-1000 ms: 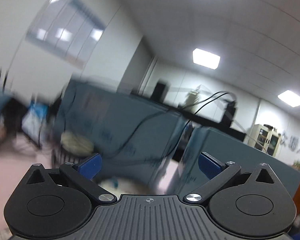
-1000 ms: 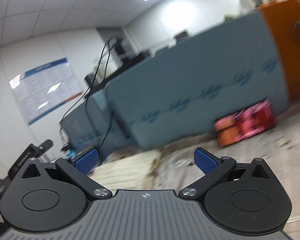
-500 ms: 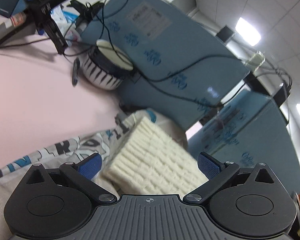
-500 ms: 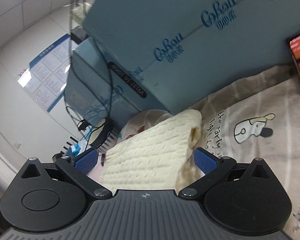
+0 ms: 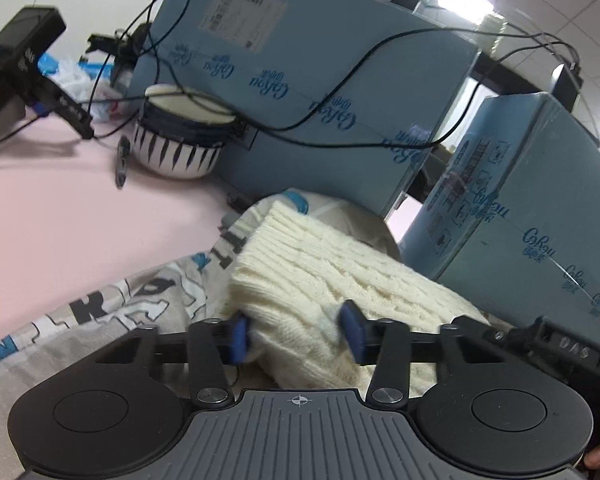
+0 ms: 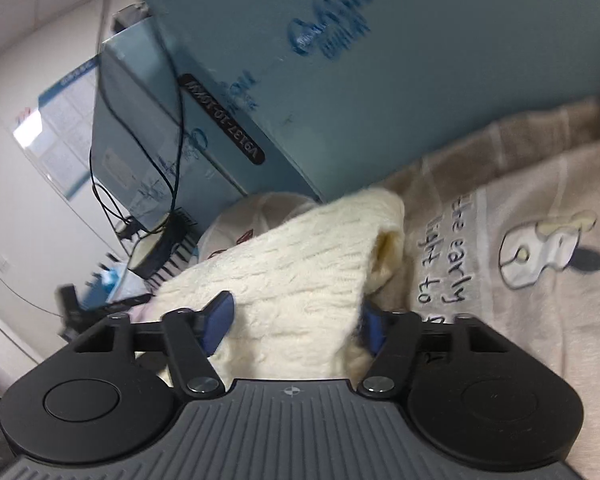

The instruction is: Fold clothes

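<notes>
A: sweater status?
B: cream cable-knit sweater [image 5: 332,276], folded thick, lying on printed beige sheet [image 6: 540,320] beside blue boxes [image 5: 320,92]
A: claws?
B: left gripper [image 5: 296,336] pads pinching near edge of knit, fabric bunched between. right gripper [image 6: 296,320] closed onto other edge, knit filling the gap

"CoRou" on blue cartons [image 5: 340,92]; black label [image 6: 223,120] "V9137-10-10VVV"; beige printed garment [image 6: 520,300] "the early"
</notes>
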